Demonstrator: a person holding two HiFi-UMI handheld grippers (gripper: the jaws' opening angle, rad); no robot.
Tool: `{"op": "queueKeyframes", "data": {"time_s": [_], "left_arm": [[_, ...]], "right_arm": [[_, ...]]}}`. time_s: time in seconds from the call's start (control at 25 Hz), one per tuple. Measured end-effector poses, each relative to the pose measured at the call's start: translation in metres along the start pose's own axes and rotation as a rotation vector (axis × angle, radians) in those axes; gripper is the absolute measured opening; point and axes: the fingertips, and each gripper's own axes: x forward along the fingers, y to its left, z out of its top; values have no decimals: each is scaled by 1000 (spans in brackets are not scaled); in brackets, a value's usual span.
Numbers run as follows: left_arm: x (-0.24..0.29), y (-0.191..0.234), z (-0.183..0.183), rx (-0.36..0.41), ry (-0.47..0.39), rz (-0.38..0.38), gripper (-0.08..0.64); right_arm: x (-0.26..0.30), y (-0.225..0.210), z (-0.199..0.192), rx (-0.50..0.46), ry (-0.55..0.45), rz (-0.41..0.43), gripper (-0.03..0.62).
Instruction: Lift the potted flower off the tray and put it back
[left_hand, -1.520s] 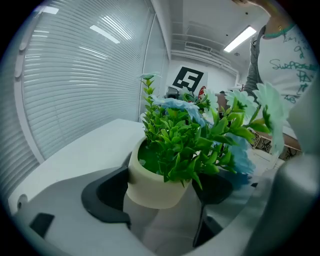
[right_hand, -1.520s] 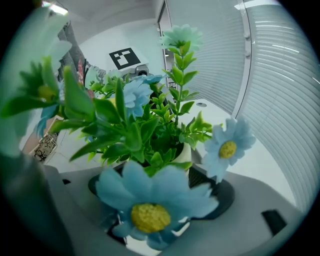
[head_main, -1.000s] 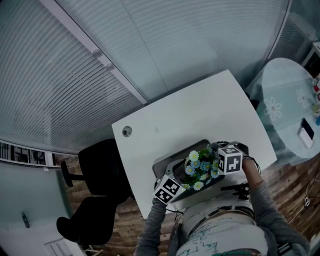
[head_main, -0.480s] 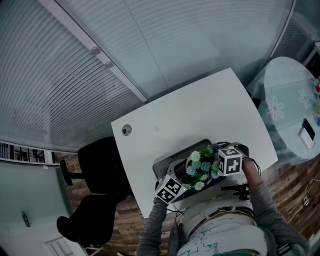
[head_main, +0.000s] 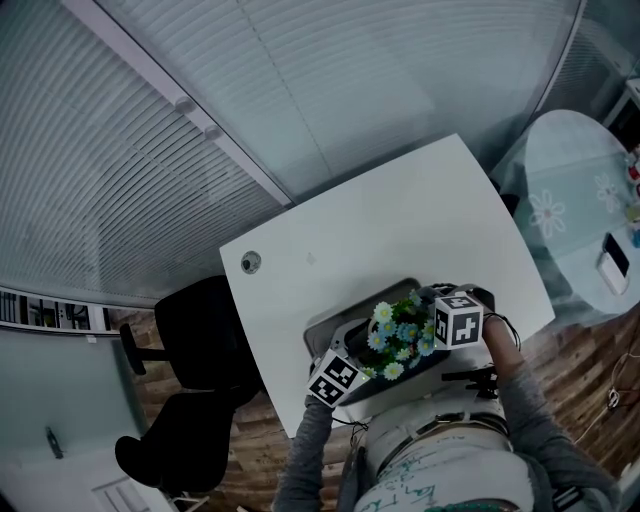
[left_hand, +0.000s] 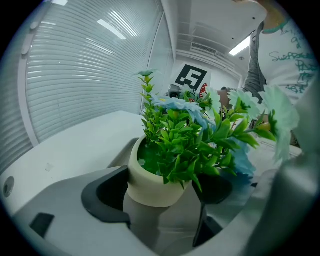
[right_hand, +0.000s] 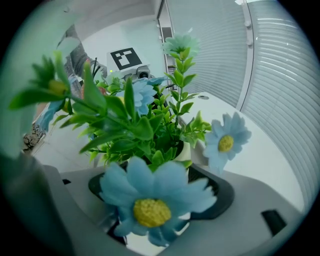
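Okay, head view: white table (head_main: 400, 215) in front of slatted blinds (head_main: 150, 140), black chair (head_main: 200, 335) off its left edge, round glass table (head_main: 570, 200) well apart to the right. Small round cap (head_main: 250, 262) in the tabletop near the far-left corner. Grey tray (head_main: 335, 322) sits at the near edge, and the potted flower (head_main: 398, 335) is over its near-right part. Left gripper (head_main: 355, 362) comes in from the near-left and right gripper (head_main: 430, 335) from the right, with a marker cube on either side of the blooms. Foliage covers the jaws and the pot base from up here, so can't tell if the pot rests on the tray or is clear of it.

Left gripper view: cream pot (left_hand: 150, 187) dead centre between the two dark pads (left_hand: 102, 195), one pad against each side of the pot wall. Jaws are spread only to pot width and pinch it. Leaves (left_hand: 175, 145) and pale blue blooms spill right and hide part of the right pad. Right gripper's marker cube shows behind the plant, with a person's shirt (left_hand: 280, 50) upper right.

Right gripper view: one big blue bloom (right_hand: 150, 200) hangs right in front of the lens and blocks most of the pot. Pot rim shows as a cream sliver touching the right pad; the left pad is half buried in leaves. Jaws are clamped on the pot from the opposite side.
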Motion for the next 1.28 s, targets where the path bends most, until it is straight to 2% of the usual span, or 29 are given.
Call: {"op": "queueKeyframes", "data": {"time_s": [0.6,0.84,1.04,1.28], "left_arm": [[0,1,0,-12,-58,-9,411],[-1,0,0,-22,-80,-15,411],[-2,0,0,-17,-96,5,411],[-4,-1,-2,15,-74,33,411]], "right_arm": [[1,0,1,30,-136,11,368],[4,1,-1,75,-196,26,368],[-1,0,-4,107,-222,-7,368],[-9,-1,-8,135,-254,-50,368]]}}
